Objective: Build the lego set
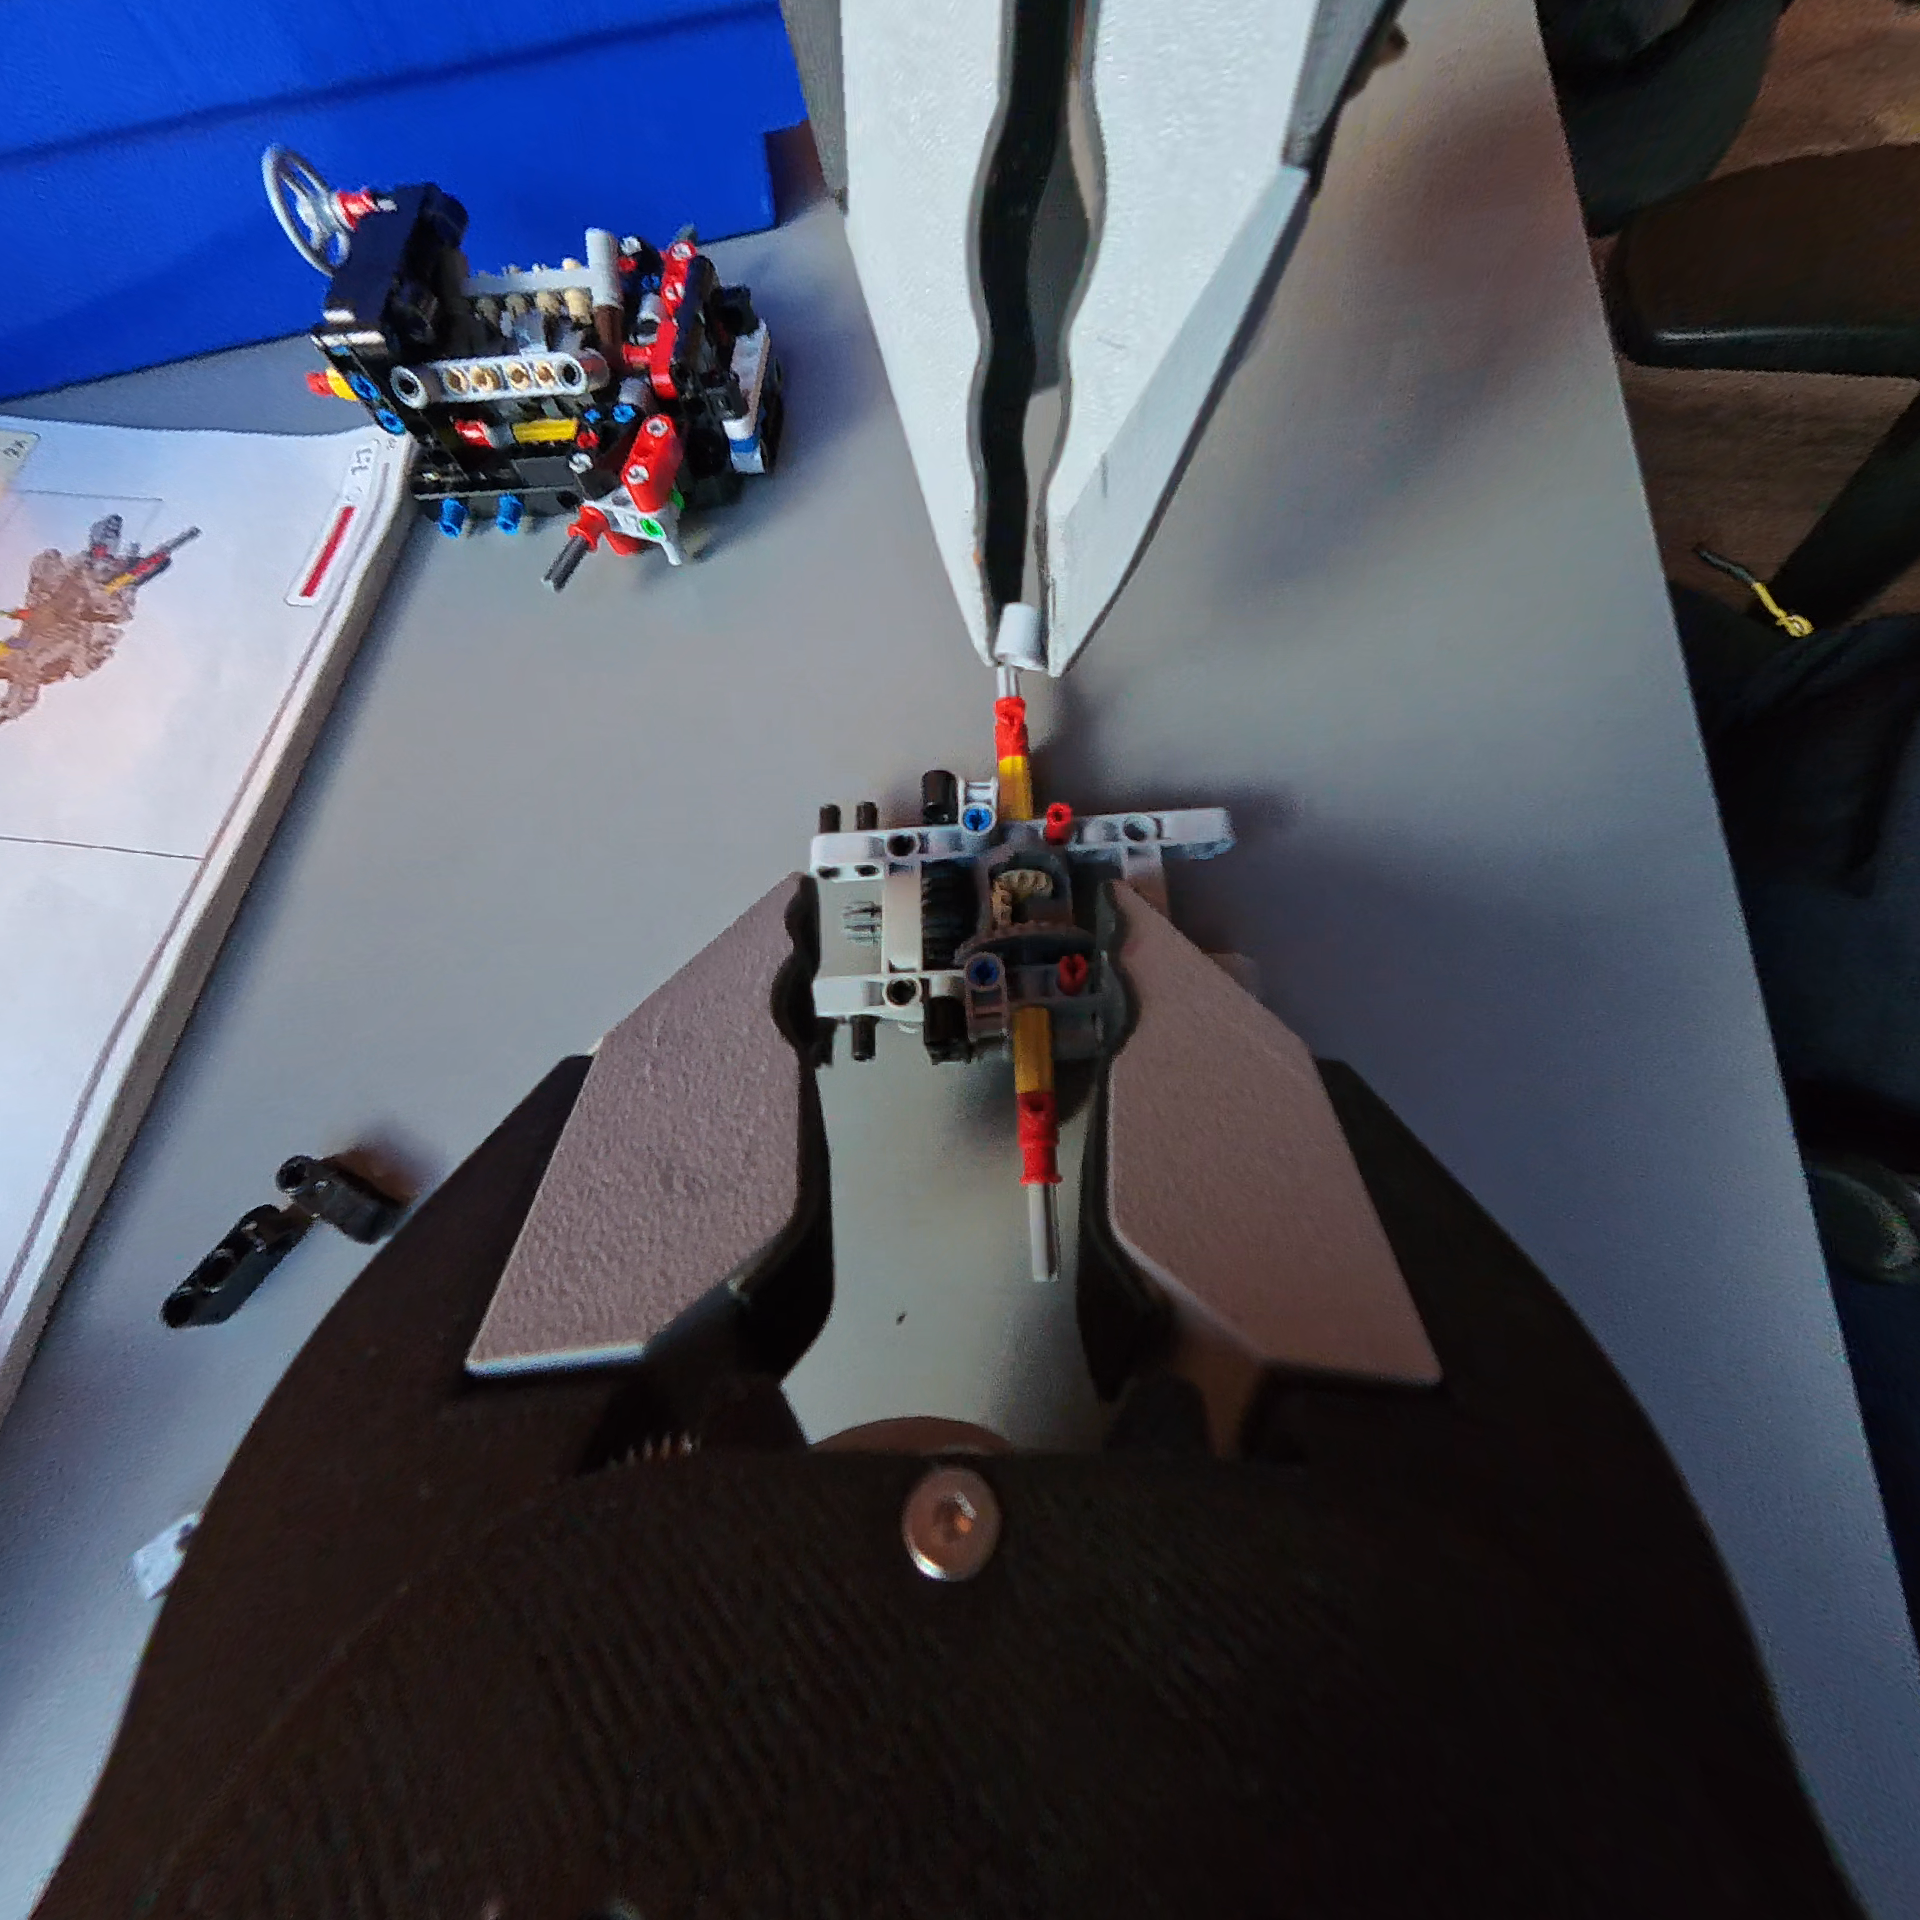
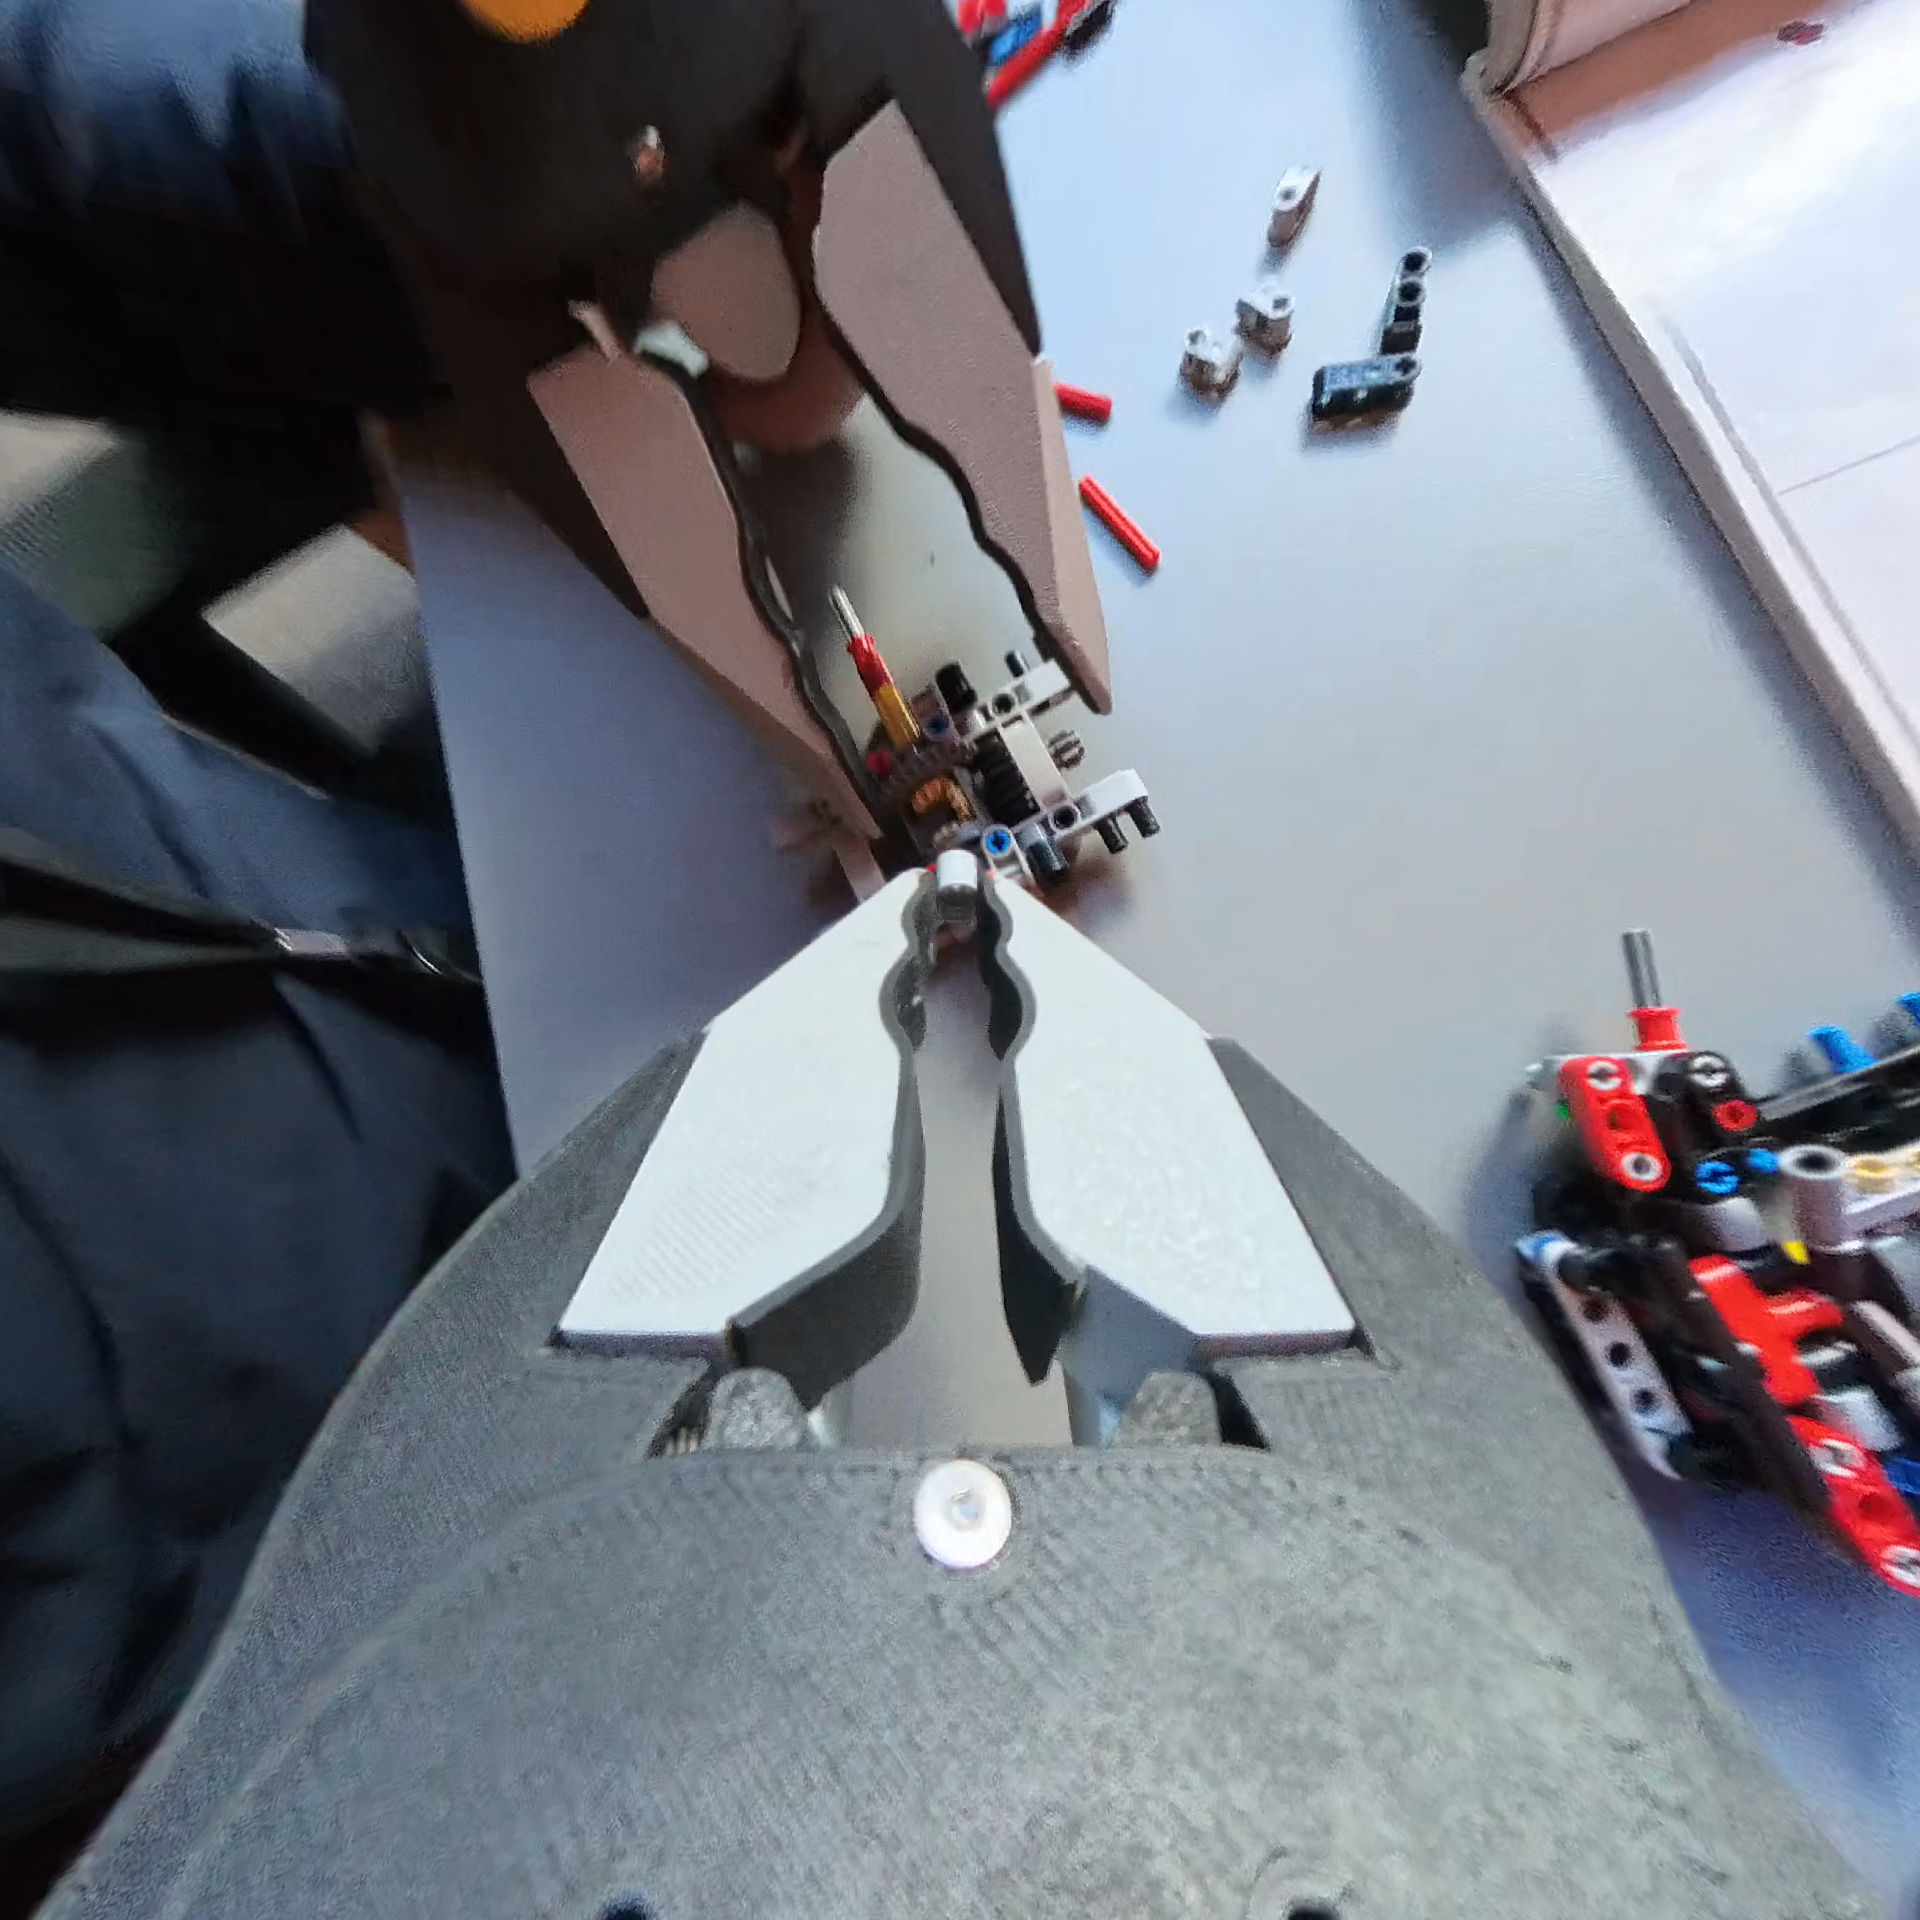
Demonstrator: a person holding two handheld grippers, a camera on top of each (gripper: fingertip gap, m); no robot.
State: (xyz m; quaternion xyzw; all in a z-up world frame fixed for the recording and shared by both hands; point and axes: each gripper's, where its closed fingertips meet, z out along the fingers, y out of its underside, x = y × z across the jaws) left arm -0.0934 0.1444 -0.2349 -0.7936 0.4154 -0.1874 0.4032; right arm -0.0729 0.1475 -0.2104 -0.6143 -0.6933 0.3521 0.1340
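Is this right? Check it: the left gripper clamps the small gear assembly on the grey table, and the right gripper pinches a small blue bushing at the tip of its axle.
One thing is wrong: the bushing pinched by the right gripper is light grey, not blue, as the left wrist view shows. The left gripper does clamp the gear assembly on the grey table.

Print on the open booklet is too blurred to read.

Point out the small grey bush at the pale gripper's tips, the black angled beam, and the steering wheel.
small grey bush [image 1: 1017, 634]: left wrist view, its side.
black angled beam [image 1: 272, 1236]: left wrist view, its bend.
steering wheel [image 1: 301, 208]: left wrist view, its hub.
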